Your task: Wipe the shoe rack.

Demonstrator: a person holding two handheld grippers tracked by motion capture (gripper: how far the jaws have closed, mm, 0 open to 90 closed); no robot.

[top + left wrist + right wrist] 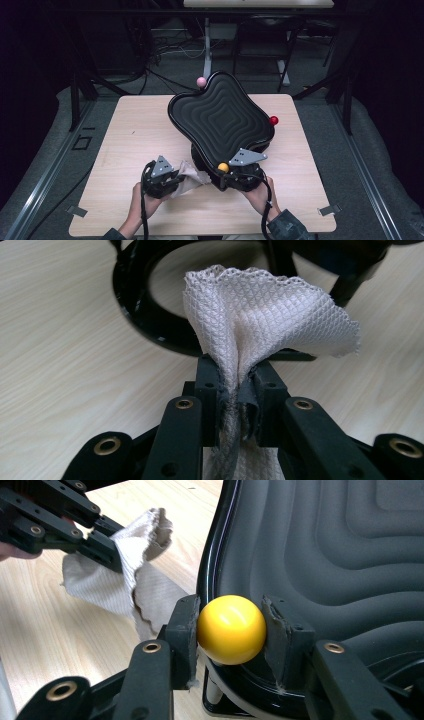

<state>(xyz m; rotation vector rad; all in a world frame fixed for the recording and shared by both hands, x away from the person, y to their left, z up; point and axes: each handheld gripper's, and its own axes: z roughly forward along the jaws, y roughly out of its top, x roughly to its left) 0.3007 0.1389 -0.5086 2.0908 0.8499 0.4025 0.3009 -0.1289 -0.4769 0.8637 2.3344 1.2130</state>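
A black four-lobed board with a ridged top stands tilted on a black base at the table's middle. Its corners carry a pink ball, a red ball and a yellow ball. My right gripper is shut on the yellow ball, whose sides its pads squeeze at the board's near edge. My left gripper is shut on a white mesh cloth, which fans out above the jaws. In the right gripper view the cloth hangs just left of the board.
The board's black ring base sits right behind the cloth on the light wooden table. Dark frames, cables and a white post stand beyond the table's far edge.
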